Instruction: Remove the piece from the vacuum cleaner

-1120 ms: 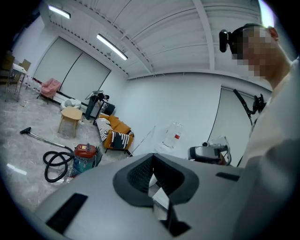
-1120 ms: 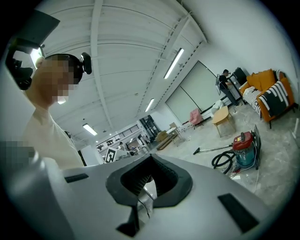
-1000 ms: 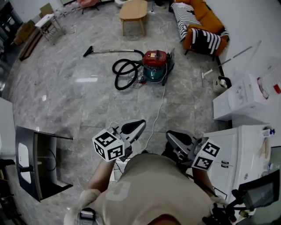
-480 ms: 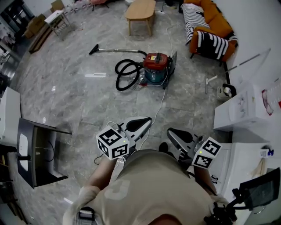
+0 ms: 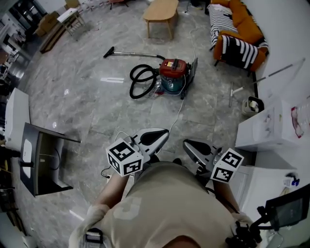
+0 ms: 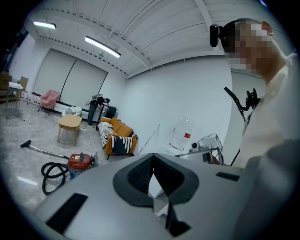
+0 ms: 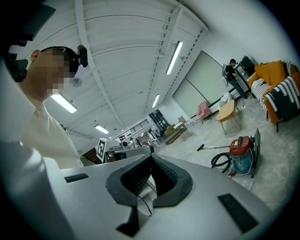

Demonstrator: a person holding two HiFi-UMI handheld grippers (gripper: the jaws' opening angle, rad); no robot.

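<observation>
Red vacuum cleaner far off, detail too small to tell

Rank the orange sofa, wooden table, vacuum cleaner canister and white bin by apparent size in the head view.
1. orange sofa
2. wooden table and vacuum cleaner canister: about alike. The table is farther off and cut by the picture's top edge, so I won't rank them.
3. white bin
</observation>
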